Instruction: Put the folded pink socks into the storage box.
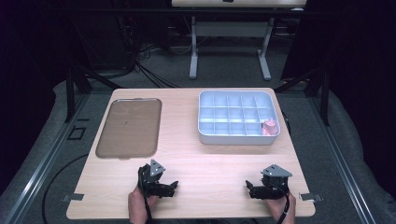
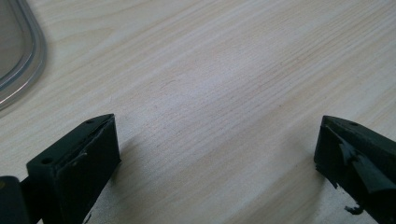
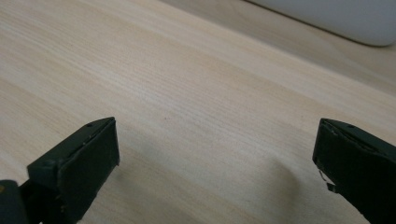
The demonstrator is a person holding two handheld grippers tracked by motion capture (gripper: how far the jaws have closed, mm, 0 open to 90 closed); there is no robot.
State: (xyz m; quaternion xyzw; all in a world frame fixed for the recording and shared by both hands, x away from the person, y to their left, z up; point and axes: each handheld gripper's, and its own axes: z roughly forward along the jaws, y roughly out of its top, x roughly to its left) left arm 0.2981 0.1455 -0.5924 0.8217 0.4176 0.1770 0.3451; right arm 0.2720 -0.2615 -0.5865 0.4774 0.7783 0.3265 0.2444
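Step in hand: by my reading a rest or reset pose, both grippers low at the bottom edge of the desk [image 1: 219, 158], nothing carried.
Left gripper [image 1: 163, 189]: lower left of centre in the high view, released, jaws wide apart over bare wood in the left gripper view [image 2: 217, 154], nothing between them.
Metal tray [image 1: 130, 127]: upper left of the desk, flat and empty; its rounded rim shows at the upper left of the left gripper view [image 2: 32, 60].
Compartment box [image 1: 238, 136]: upper right of the desk, pale grey, divided into many cells.
Pink object [image 1: 268, 127]: in the box's cell at its lower right corner, well apart from both grippers; too small to identify.
Right gripper [image 1: 259, 190]: lower right, released, jaws spread over bare wood [image 3: 217, 154], empty.
Next move: likely a reach up the frame to the box, with open jaws lowered around the pink object.
Count: two grippers, one tray, one box, one pink object.
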